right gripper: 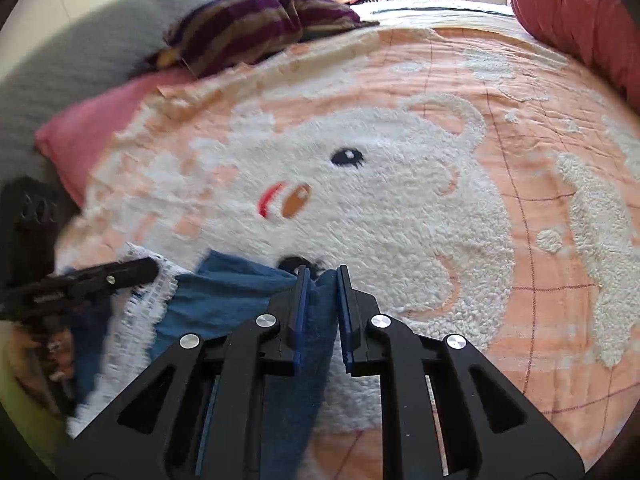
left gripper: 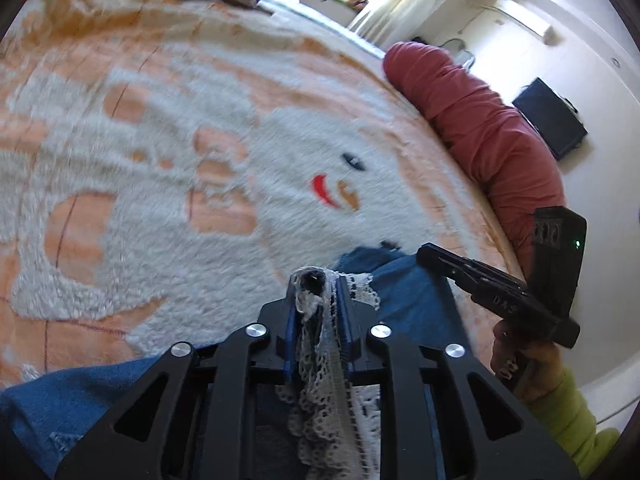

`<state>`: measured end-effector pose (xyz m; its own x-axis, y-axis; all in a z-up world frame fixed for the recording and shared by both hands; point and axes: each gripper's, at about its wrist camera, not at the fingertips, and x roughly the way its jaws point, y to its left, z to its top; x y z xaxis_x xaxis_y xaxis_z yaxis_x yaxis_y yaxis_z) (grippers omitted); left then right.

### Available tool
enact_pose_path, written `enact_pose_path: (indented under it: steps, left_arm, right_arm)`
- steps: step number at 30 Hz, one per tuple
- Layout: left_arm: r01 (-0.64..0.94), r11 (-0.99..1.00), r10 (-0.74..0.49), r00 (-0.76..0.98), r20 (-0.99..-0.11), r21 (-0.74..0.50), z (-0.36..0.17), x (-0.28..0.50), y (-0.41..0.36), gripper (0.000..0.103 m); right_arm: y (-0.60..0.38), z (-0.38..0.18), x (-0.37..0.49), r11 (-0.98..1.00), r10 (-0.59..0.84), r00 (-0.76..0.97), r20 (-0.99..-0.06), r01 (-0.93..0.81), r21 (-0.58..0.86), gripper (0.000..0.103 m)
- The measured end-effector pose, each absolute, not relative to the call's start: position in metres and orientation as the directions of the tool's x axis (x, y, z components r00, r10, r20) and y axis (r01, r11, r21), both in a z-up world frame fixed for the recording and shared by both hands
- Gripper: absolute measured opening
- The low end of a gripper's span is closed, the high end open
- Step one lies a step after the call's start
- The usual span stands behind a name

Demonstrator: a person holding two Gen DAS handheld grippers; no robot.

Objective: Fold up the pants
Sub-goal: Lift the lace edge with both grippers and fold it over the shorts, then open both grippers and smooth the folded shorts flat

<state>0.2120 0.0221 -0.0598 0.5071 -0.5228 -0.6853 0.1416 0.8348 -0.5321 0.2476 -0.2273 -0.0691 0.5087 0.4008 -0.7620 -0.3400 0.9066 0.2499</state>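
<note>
Blue pants (left gripper: 408,296) with a white lace trim (left gripper: 320,380) lie on a peach bedspread with a white bear (left gripper: 240,160). In the left wrist view my left gripper (left gripper: 316,284) is shut on the lace edge of the pants, which bunches between its blue pads. My right gripper (left gripper: 424,256) shows at the right of that view, held in a hand with a lime sleeve (left gripper: 572,420). In the right wrist view my right gripper (right gripper: 323,274) is shut on a fold of the blue pants (right gripper: 224,296). The left gripper (right gripper: 152,266) reaches in from the left over the lace (right gripper: 136,320).
A red bolster (left gripper: 480,128) lies along the bed's right edge. A striped purple cushion (right gripper: 256,28), a pink pillow (right gripper: 96,128) and a grey blanket (right gripper: 80,52) sit at the far side. The bear bedspread (right gripper: 400,184) stretches ahead of both grippers.
</note>
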Motion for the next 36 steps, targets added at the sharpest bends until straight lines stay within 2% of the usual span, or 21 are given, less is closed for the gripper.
enact_pose_path:
  steps: [3, 5, 7, 11, 13, 17, 21, 24, 36]
  left_arm:
    - [0.136, 0.837, -0.518, 0.512, -0.686, -0.53, -0.059, 0.212, 0.027, 0.027]
    - [0.142, 0.843, -0.509, 0.523, -0.684, -0.519, -0.054, 0.208, 0.029, 0.028]
    - [0.142, 0.849, -0.497, 0.537, -0.682, -0.508, -0.049, 0.2, 0.032, 0.029]
    - [0.151, 0.872, -0.461, 0.57, -0.68, -0.465, -0.032, 0.185, 0.038, 0.046]
    - [0.157, 0.885, -0.44, 0.593, -0.674, -0.439, -0.02, 0.176, 0.039, 0.05]
    - [0.157, 0.912, -0.385, 0.649, -0.656, -0.38, 0.001, 0.147, 0.041, 0.066]
    - [0.154, 0.913, -0.378, 0.671, -0.638, -0.378, 0.01, 0.12, 0.042, 0.077]
    - [0.143, 0.909, -0.378, 0.682, -0.627, -0.393, 0.013, 0.101, 0.043, 0.081]
    - [0.095, 0.878, -0.41, 0.654, -0.636, -0.469, 0.009, 0.048, 0.042, 0.082]
  right_arm:
    - [-0.231, -0.069, 0.242, 0.916, 0.377, 0.53, -0.759, -0.332, 0.224, 0.017]
    - [-0.239, -0.061, 0.236, 0.916, 0.386, 0.556, -0.736, -0.327, 0.233, 0.031]
    - [-0.243, -0.053, 0.231, 0.917, 0.386, 0.577, -0.72, -0.326, 0.23, 0.038]
    - [-0.252, -0.032, 0.205, 0.913, 0.398, 0.617, -0.678, -0.337, 0.23, 0.055]
    - [-0.254, -0.021, 0.19, 0.91, 0.406, 0.626, -0.666, -0.344, 0.232, 0.06]
    - [-0.256, -0.004, 0.161, 0.901, 0.424, 0.639, -0.642, -0.372, 0.225, 0.072]
    - [-0.257, 0.011, 0.133, 0.894, 0.435, 0.649, -0.624, -0.393, 0.215, 0.077]
    - [-0.256, 0.019, 0.113, 0.892, 0.438, 0.657, -0.614, -0.401, 0.207, 0.081]
    - [-0.247, -0.002, 0.066, 0.894, 0.413, 0.615, -0.671, -0.415, 0.169, 0.083]
